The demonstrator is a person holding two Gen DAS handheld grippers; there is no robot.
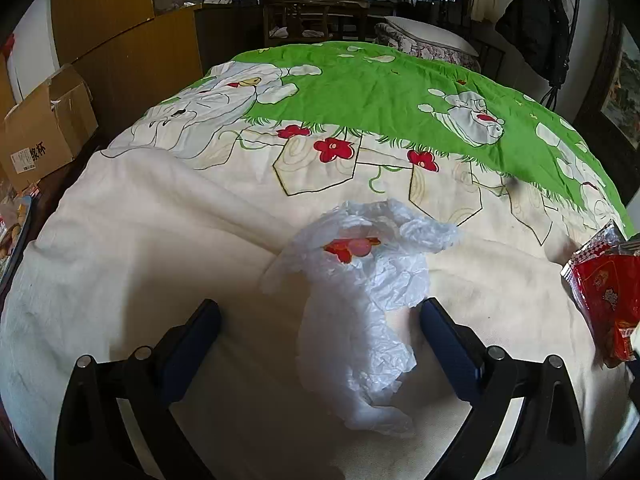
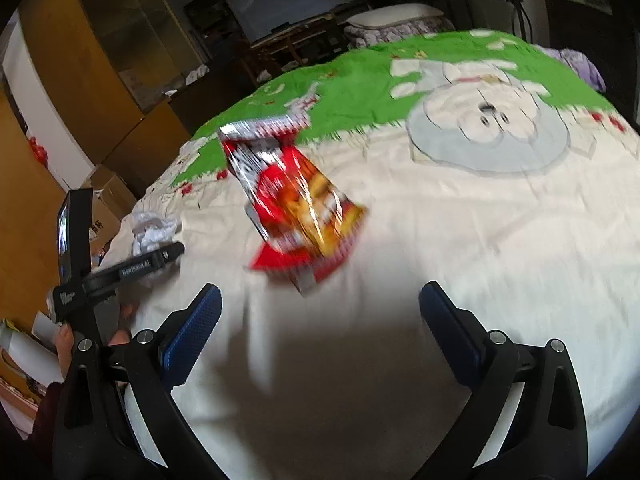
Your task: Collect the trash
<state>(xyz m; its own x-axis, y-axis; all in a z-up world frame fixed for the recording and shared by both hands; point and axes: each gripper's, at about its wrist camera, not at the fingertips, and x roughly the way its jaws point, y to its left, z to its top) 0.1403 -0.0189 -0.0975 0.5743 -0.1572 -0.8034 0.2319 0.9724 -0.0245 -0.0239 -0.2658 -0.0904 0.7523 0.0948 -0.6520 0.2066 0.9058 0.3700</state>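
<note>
Left wrist view: the left tool [image 1: 320, 332] stands with its jaws spread wide and grips nothing; a crumpled clear plastic bag [image 1: 360, 292] lies on the bed [image 1: 160, 248] between and just ahead of the blue pads [image 1: 200, 344], the near one beside its edge, and whether it touches cannot be told. Through the bag's mouth a red patch shows, either the quilt's flower print or something inside; which cannot be told. At the right edge of the same view a red snack wrapper [image 1: 604, 292] lies on the bedcover. Right wrist view: the right tool [image 2: 320, 332] is likewise fully spread and empty, aimed toward the snack wrapper [image 2: 296, 208], which lies flat on the bed ahead of the pads and apart from them; the picture is blurred. At far left, the left tool [image 2: 120, 268] points at the plastic bag [image 2: 154, 230]. Judged progress: both pieces remain loose on the bed, neither gripped, and no bin is in view; collection appears at or near its start.
</note>
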